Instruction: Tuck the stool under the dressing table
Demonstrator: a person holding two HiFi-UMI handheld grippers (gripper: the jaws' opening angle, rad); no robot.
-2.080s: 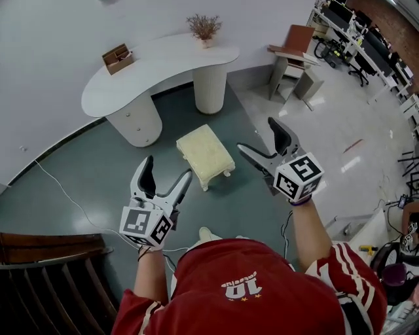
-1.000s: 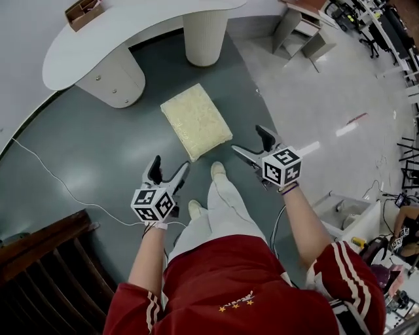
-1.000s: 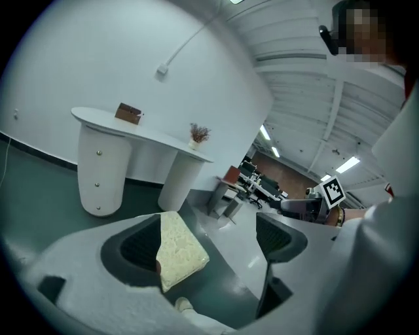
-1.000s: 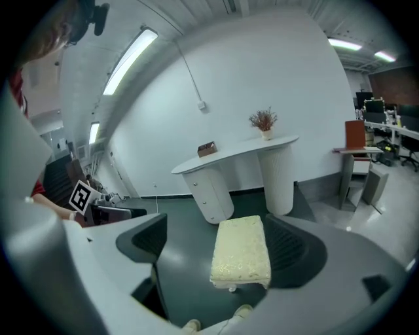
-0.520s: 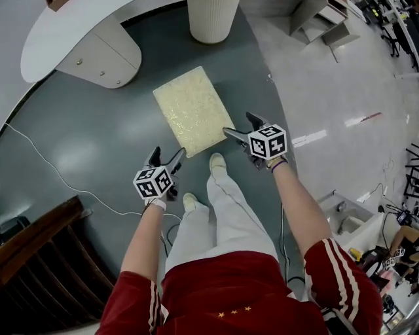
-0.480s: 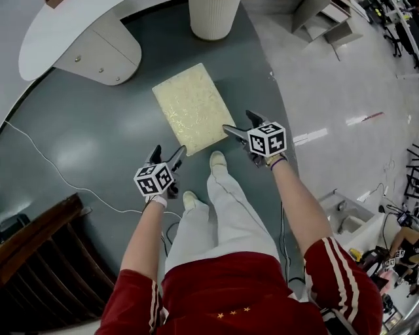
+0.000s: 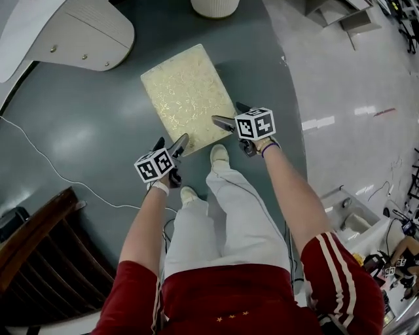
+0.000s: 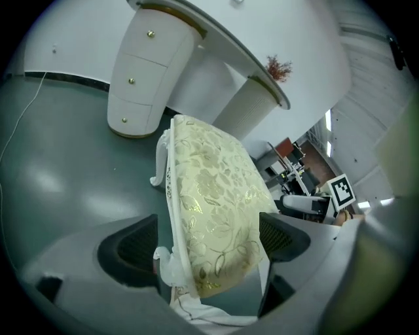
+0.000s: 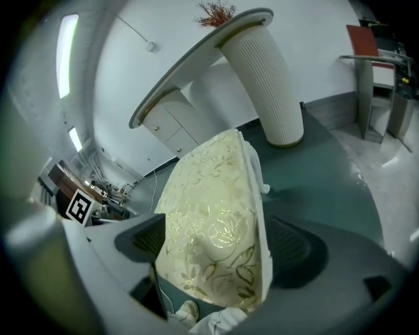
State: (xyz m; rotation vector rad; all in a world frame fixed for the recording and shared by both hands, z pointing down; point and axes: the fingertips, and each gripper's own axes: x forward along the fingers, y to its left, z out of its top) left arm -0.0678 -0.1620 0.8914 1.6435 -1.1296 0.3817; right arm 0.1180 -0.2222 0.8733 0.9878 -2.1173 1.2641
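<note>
The cream stool with gold floral fabric stands on the green floor in front of the white dressing table. My left gripper hangs at the stool's near left corner. Its jaws have just been opening; in the left gripper view that corner of the stool shows between the pads, untouched. My right gripper is at the near right corner, open. In the right gripper view the stool's near end lies between the jaws without contact.
The table's drawer pedestal and ribbed pedestal flank the gap beyond the stool. A white cable crosses the floor at left. Dark wooden furniture stands at lower left. The person's shoes are just behind the stool.
Both grippers have dropped lower and closed in on the stool's near corners. The head view has tipped down, so the table has slid toward the top edge.
</note>
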